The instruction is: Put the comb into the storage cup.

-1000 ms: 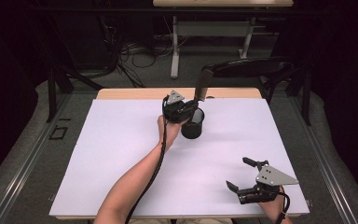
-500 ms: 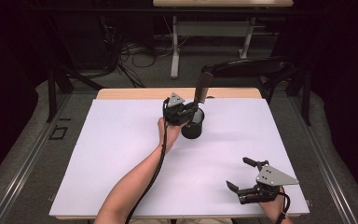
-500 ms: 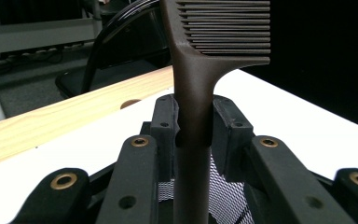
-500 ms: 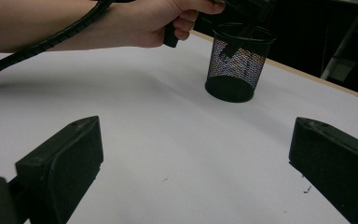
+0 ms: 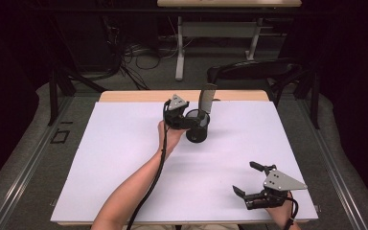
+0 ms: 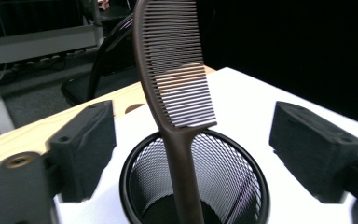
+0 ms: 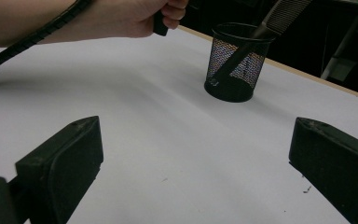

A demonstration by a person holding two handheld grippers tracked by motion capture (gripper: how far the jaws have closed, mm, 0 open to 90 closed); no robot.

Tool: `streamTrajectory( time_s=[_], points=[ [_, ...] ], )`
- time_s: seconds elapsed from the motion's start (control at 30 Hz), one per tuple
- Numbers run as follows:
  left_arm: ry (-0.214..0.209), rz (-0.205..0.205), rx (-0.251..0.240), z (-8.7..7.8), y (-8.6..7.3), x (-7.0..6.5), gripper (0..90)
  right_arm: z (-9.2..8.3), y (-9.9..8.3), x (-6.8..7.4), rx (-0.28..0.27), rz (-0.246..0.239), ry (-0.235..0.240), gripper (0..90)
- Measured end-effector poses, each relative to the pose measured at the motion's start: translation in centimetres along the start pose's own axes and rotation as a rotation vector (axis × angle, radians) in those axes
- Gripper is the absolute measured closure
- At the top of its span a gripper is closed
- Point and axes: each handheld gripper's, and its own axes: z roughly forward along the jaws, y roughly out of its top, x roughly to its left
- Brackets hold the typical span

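Nearest the person, the right gripper [image 5: 251,184] rests at the table's [image 5: 124,158] front right corner, its jaws spread wide with nothing between them. Farther out, the left gripper [image 5: 195,121] hovers at the one black mesh cup [image 5: 197,132]. Its jaws have just been opening and now stand apart on either side of the single brown comb [image 5: 206,99], not pressing it. The comb stands handle-down in the cup, leaning on the rim. The left gripper view shows the comb's fine teeth [image 6: 182,70]; the right gripper view shows the handle [image 7: 235,53] through the mesh.
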Motion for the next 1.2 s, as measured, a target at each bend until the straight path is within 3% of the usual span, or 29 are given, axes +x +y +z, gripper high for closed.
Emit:
streamTrajectory(
  time_s=[0.17, 0.37, 1.2],
  points=[
    [-0.011, 0.042, 0.044, -1.3, 0.4, -0.3, 4.7, 0.0, 0.0, 0.0, 0.004, -0.003, 0.002, 2.2],
    [0.003, 0.067, 0.08, -2.7, 0.4, -0.3, 1.0, 0.0, 0.0, -0.1, 0.006, -0.009, -0.001, 2.2],
    [0.02, 0.102, 0.172, -7.2, -0.8, 0.5, 0.0, 0.3, 0.0, -0.1, 0.004, -0.004, 0.005, 2.2]
  ],
)
